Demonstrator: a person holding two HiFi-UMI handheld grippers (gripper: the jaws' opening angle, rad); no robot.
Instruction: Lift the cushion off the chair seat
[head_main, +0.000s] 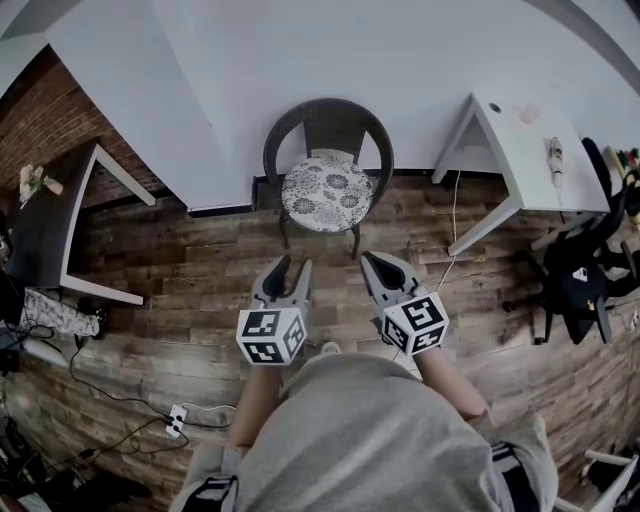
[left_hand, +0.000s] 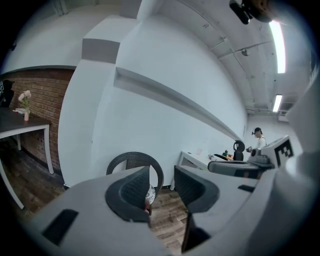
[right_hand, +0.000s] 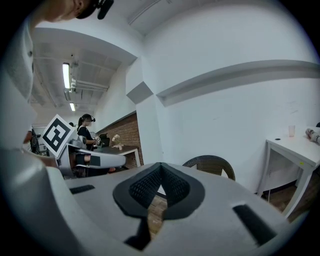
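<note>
The flowered cushion (head_main: 327, 193) lies flat on the seat of the dark wicker chair (head_main: 330, 120), which stands against the white wall (head_main: 300, 50). Both grippers hover in front of the chair, clear of it. The left gripper (head_main: 292, 266) has its jaws partly open with nothing between them, while the right gripper (head_main: 386, 262) has its jaws closed together and empty.
</note>
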